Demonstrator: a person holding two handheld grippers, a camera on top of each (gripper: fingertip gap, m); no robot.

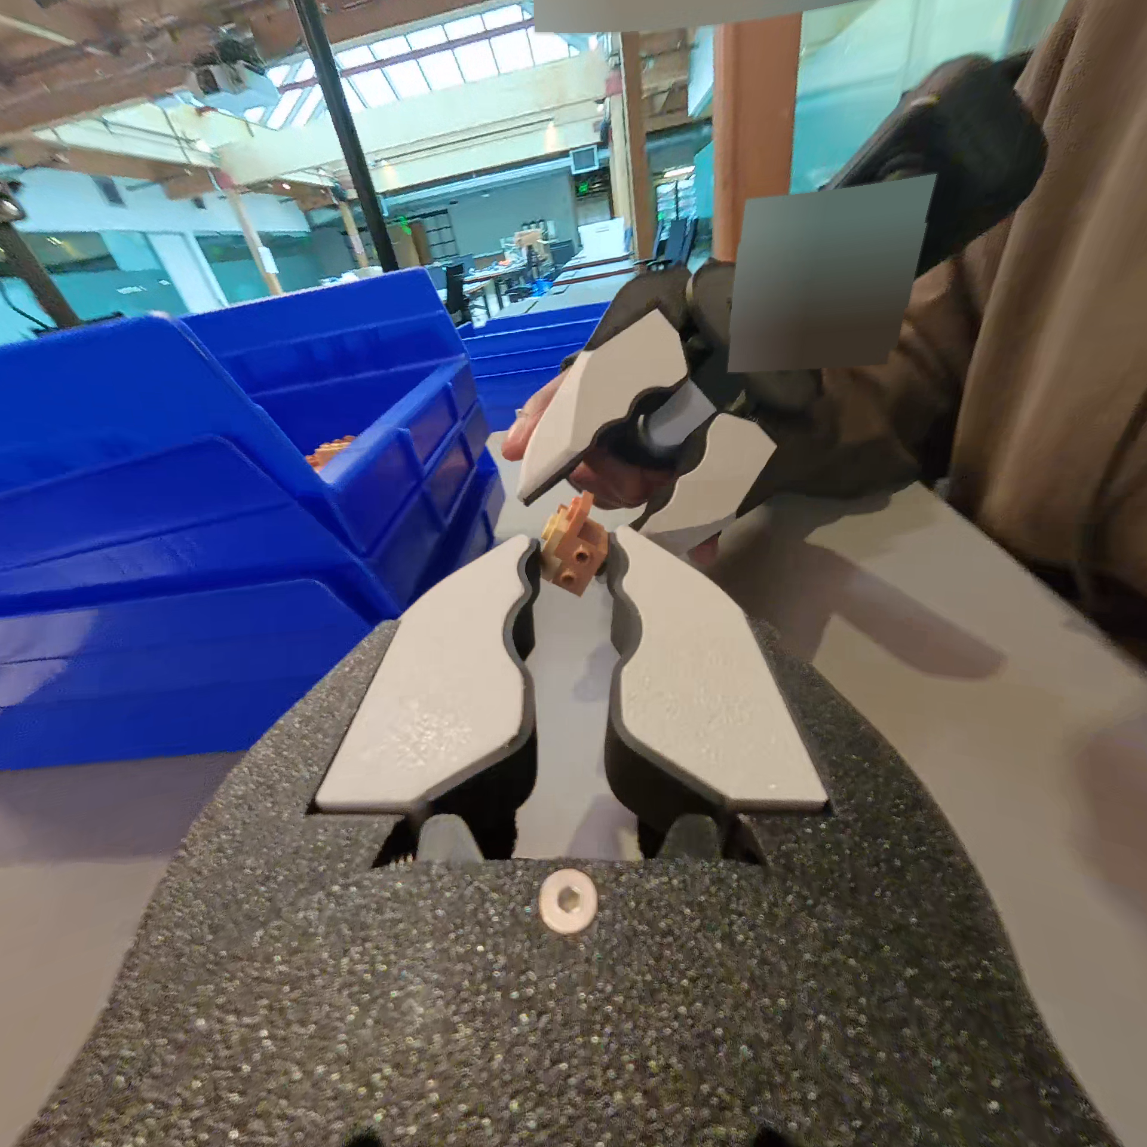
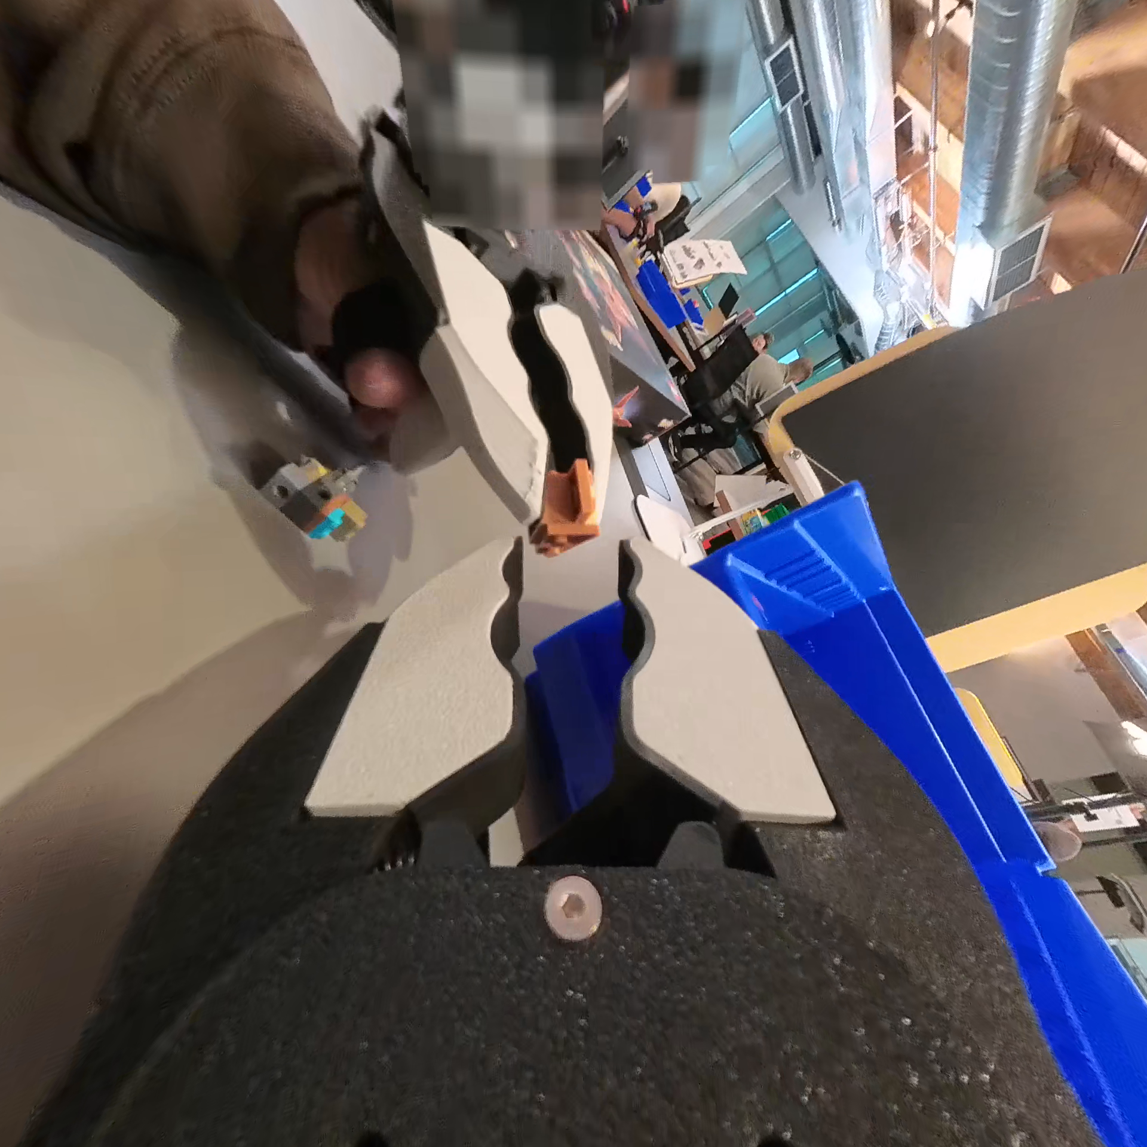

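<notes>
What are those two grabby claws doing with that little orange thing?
A person holds a claw in each hand. The left gripper pinches a small clump of orange-brown and tan toy bricks at its fingertips, above a grey table. The right gripper is open and empty, its tips right beside the bricks. Blue bins stand nearby, and another small brick model lies on the table.

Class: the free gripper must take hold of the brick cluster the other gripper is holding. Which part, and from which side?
Probably the tan plate end sticking out above the left gripper, approached from above by the open right gripper; the brown bricks' sides are already clamped.
</notes>
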